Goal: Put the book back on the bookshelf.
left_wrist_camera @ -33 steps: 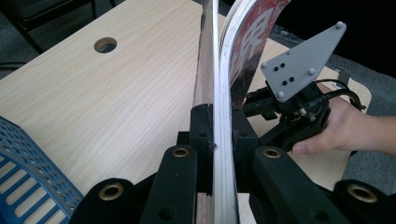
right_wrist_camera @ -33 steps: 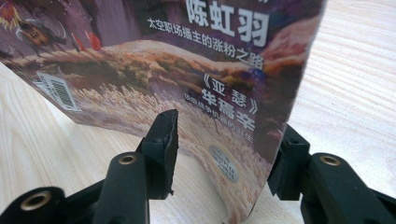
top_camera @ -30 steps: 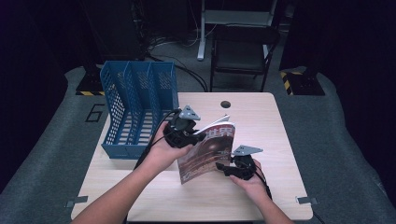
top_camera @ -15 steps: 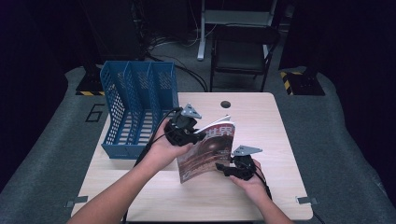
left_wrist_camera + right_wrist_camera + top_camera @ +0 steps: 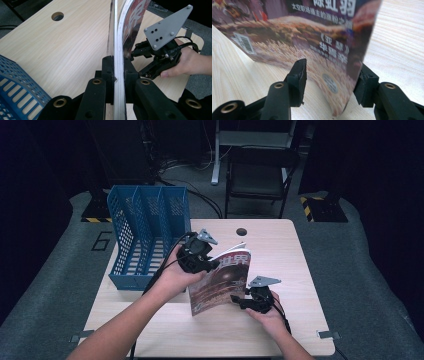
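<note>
Glossy magazine (image 5: 222,281) stands on edge right of the blue file rack (image 5: 150,232), pinched by the left gripper (image 5: 206,265), while the right gripper (image 5: 239,300), jaws just widening around its corner, risks letting it flop.

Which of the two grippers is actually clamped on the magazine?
The left gripper: its jaws pinch the magazine tight at the upper edge. The right gripper has jaws standing apart around the lower corner, a gap beside one pad.
</note>
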`<state>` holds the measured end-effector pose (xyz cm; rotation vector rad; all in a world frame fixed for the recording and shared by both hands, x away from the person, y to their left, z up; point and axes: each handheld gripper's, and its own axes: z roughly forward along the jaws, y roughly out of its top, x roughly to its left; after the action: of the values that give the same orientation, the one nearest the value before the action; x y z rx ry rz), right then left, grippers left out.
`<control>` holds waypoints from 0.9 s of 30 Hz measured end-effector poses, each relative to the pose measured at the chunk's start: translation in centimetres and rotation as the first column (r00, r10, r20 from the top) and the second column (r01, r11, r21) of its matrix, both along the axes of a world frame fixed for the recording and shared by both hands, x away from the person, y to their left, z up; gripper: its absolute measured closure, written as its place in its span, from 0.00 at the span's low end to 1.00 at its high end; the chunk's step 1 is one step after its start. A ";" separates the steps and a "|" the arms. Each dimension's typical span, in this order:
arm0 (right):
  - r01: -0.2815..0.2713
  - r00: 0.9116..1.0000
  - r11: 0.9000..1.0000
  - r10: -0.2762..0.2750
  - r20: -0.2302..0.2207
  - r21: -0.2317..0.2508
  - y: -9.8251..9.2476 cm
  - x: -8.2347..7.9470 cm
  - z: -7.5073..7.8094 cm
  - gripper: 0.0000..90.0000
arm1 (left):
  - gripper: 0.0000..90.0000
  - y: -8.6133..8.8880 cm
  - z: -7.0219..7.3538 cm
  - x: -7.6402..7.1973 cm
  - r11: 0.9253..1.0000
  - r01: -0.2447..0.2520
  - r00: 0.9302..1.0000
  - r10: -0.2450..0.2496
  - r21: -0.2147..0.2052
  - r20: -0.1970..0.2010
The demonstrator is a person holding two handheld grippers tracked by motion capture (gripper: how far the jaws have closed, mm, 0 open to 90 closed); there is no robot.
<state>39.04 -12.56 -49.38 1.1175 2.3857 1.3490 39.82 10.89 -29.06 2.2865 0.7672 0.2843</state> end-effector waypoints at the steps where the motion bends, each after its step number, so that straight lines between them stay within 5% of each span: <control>1: 0.003 1.000 1.000 -0.003 -0.006 0.001 0.0 0.0 0.0 0.54 | 0.93 0.0 0.1 0.0 1.000 -0.008 1.000 0.008 -0.004 -0.004; 10: 0.012 1.000 1.000 -0.012 0.001 -0.005 -0.1 0.1 -0.1 0.52 | 0.93 1.1 1.1 0.1 0.999 -0.026 0.999 0.025 0.024 0.022; 27: 0.013 1.000 1.000 -0.013 -0.001 -0.011 -0.1 0.2 -0.2 0.51 | 0.93 3.2 2.9 0.0 0.998 -0.059 0.998 0.059 0.003 0.036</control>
<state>39.24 -12.69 -49.62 1.1290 2.3796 1.3295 39.80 14.06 -26.20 2.2592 0.8179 0.3534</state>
